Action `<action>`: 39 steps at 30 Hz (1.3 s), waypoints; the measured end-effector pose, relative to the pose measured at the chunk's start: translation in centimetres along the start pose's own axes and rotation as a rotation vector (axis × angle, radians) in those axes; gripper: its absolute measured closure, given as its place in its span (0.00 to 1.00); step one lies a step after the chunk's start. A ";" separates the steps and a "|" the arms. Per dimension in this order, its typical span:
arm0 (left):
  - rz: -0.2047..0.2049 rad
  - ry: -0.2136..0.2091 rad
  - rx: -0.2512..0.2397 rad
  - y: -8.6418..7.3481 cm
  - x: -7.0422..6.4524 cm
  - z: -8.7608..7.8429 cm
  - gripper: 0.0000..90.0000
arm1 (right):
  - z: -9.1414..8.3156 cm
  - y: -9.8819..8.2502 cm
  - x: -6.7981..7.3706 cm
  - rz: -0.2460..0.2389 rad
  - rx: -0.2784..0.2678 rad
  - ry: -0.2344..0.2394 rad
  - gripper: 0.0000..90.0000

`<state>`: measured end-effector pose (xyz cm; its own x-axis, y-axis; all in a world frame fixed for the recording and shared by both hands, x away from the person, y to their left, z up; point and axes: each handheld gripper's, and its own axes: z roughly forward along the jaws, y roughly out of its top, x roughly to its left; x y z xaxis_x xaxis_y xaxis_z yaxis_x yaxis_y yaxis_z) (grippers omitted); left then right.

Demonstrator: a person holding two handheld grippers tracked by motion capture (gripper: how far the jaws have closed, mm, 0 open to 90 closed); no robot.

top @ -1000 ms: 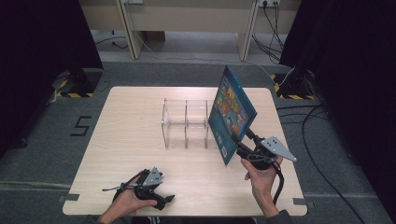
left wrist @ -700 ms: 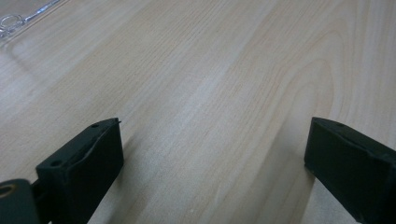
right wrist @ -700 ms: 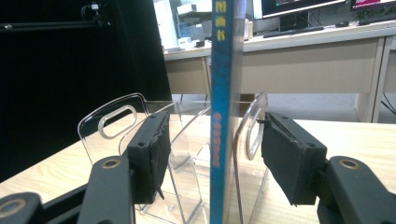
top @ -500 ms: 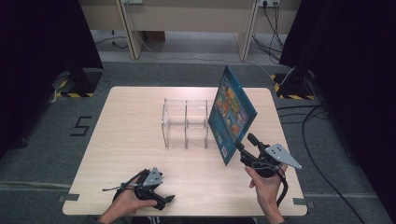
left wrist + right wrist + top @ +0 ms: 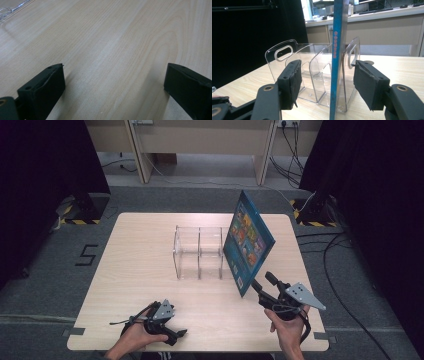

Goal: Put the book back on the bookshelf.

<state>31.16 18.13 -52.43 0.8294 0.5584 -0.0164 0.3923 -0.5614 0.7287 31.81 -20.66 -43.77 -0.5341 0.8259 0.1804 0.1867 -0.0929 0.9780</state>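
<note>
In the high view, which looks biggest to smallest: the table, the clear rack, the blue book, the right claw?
1. Table, by far.
2. Blue book and clear rack: similar in spread; the book stands tilted toward the camera, so no firm ranking.
3. Right claw, its jaws open, smallest.

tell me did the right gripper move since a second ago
Yes. In the high view the right gripper has drawn back from the blue book toward the near table edge. Its jaws have just been opening; the book stands between them, unpressed, in the clear rack.
</note>
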 end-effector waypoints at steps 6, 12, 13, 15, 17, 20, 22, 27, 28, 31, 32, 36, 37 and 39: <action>0.001 0.000 0.002 0.0 0.0 0.0 0.03 | -0.6 -0.2 -0.2 0.004 0.011 0.007 0.41; 0.003 0.001 0.003 0.0 0.0 0.0 0.03 | -1.1 -0.6 -0.4 0.016 0.027 0.001 0.38; 0.003 0.001 0.003 0.0 0.0 0.0 0.03 | -1.1 -0.6 -0.4 0.016 0.027 0.001 0.38; 0.002 0.000 0.003 0.0 0.0 0.0 0.03 | -1.2 -0.7 -0.5 0.023 0.032 0.000 0.37; 0.001 0.000 0.003 0.0 0.0 0.0 0.02 | -1.4 -0.9 -0.6 0.026 0.043 0.002 0.36; 0.000 0.000 0.003 0.0 0.0 0.0 0.03 | -1.5 -1.0 -0.6 0.031 0.042 0.002 0.36; 0.001 -0.001 0.004 0.0 0.0 0.0 0.02 | -1.8 -1.1 -0.7 0.035 0.048 0.001 0.35; 0.002 -0.001 0.005 0.0 0.0 0.0 0.02 | -2.2 -1.4 -0.9 0.041 0.060 0.003 0.34; 0.001 -0.001 0.004 0.0 0.0 0.0 0.02 | -2.4 -1.5 -1.0 0.043 0.063 0.003 0.34; 0.001 -0.001 0.004 0.0 0.0 0.0 0.02 | -2.7 -1.6 -1.1 0.052 0.071 0.001 0.33; 0.001 -0.001 0.004 0.0 0.0 0.0 0.02 | -2.8 -1.7 -1.1 0.053 0.074 0.002 0.33; 0.001 -0.001 0.004 0.0 0.0 0.0 0.02 | -3.2 -2.0 -1.3 0.059 0.085 -0.001 0.32; 0.001 -0.001 0.004 0.0 0.0 0.0 0.02 | -3.2 -2.0 -1.3 0.059 0.085 -0.001 0.32; 0.001 -0.001 0.004 0.0 0.0 0.0 0.02 | -3.5 -2.2 -1.4 0.066 0.100 0.000 0.32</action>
<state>31.14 18.14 -52.41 0.8304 0.5569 -0.0165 0.3928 -0.5642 0.7262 29.24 -23.56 -45.81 -0.5183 0.8197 0.2436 0.3028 -0.0905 0.9487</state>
